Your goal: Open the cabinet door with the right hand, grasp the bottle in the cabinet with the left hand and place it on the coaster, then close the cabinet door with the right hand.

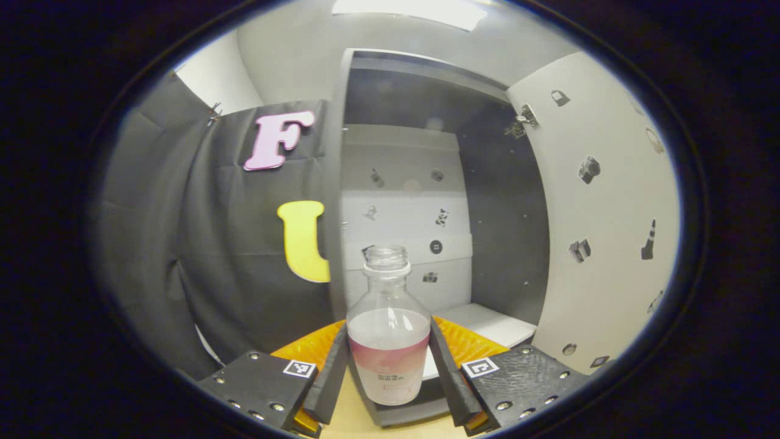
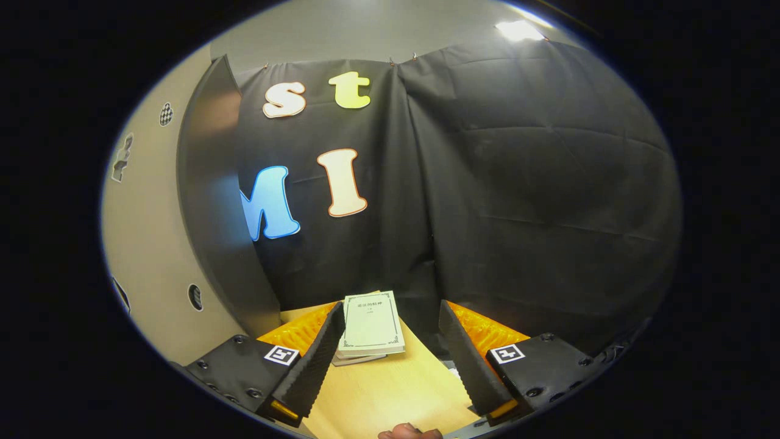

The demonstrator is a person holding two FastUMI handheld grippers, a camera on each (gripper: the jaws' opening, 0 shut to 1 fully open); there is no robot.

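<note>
We judge the carry step is underway: the left gripper (image 1: 390, 372) is clenched on the bottle (image 1: 388, 341), held in front of the open cabinet (image 1: 420, 201), above what may be the coaster (image 1: 396, 411). Next comes lowering. The right gripper (image 2: 390, 353) is released over the tabletop (image 2: 390, 396). The bottle's label is unreadable.

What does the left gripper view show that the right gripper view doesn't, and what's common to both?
Left gripper view: the bottle, uncapped and part full of a whitish liquid, gripped by both fingers of the left gripper, with the open cabinet behind and its shelf.

Right gripper view: the right gripper, open and empty, above the wooden table, with a stack of booklets ahead and a fingertip at the bottom edge.

Both: the sticker-covered cabinet door, swung open, and the black cloth wall.
</note>
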